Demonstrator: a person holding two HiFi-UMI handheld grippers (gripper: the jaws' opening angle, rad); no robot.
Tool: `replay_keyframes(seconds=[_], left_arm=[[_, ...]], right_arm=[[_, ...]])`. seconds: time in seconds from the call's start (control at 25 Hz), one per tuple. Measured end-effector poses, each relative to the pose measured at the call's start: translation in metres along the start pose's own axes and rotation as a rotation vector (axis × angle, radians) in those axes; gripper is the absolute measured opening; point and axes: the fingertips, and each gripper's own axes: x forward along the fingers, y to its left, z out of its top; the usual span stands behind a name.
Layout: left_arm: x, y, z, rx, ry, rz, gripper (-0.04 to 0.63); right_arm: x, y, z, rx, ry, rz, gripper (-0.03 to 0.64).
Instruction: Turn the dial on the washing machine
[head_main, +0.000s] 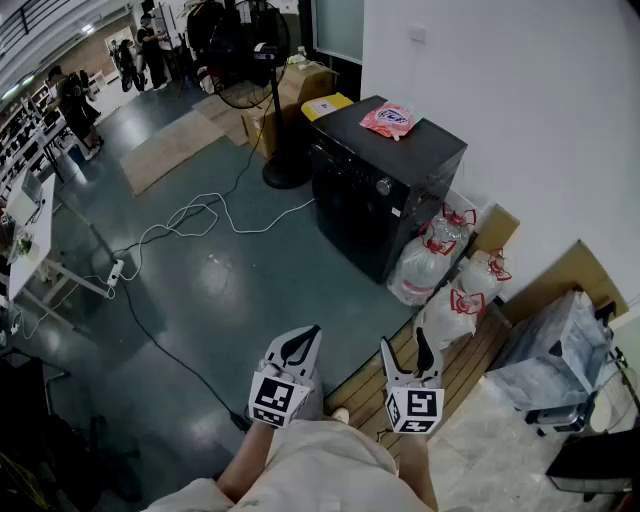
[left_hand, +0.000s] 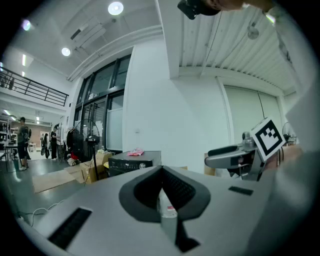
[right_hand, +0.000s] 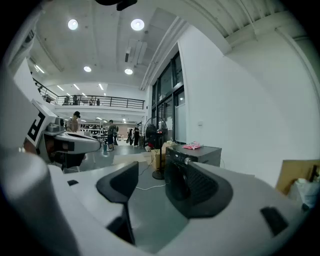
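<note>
Legs of the person (head_main: 310, 470) fill the bottom edge of the head view, and just beyond them both tools point up-frame over the floor (head_main: 230, 290): the left gripper (head_main: 306, 340) with its jaws drawn together, the right gripper (head_main: 407, 352) with its jaws spread. The washing machine (head_main: 400, 160) stands well apart from both, ahead and slightly to the right against the white wall, and its dial (head_main: 384, 186) sits as a small silver knob at the near end of the top control strip. A pink packet (head_main: 388, 119) lies on the lid, and white bags (head_main: 425, 265) lean at the near side of the machine. From the left gripper view the jaws meet at their tips with nothing gripped, and the machine (left_hand: 135, 161) shows small and far, left of the jaw line. From the right gripper view the jaws stand wide and empty, and the machine (right_hand: 192, 155) with its dial (right_hand: 186, 160) falls almost straight ahead, just above the gap between them. As I judge it, the right gripper is better placed. The dial's axis looks to run level, straight out of the front panel, so the jaws should approach head-on across the floor.
</note>
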Motion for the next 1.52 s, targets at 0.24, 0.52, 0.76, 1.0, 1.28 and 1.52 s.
replay_keyframes(seconds=[0.24, 0.52, 0.76, 1.0, 1.28, 1.52], left_arm=[[0.006, -0.002, -0.003, 0.005, 0.005, 0.002, 0.012], [0.037, 0.016, -0.004, 0.006, 0.01, 0.006, 0.012], [0.074, 0.053, 0.002, -0.007, 0.028, -0.012, 0.012], [0.113, 0.104, 0.02, -0.019, 0.054, -0.068, 0.012], [0.151, 0.161, 0.041, -0.038, 0.07, -0.134, 0.011], [0.175, 0.192, 0.05, -0.037, 0.065, -0.185, 0.012]], right_arm=[[0.004, -0.005, -0.001, 0.049, -0.023, 0.024, 0.282], [0.04, -0.013, 0.002, 0.007, -0.016, 0.038, 0.265], [0.09, -0.02, 0.014, 0.013, 0.001, 0.024, 0.268], [0.143, -0.016, 0.043, 0.016, 0.018, -0.025, 0.288], [0.189, -0.01, 0.076, 0.001, 0.041, -0.112, 0.267], [0.22, 0.0, 0.085, 0.006, 0.054, -0.143, 0.268]])
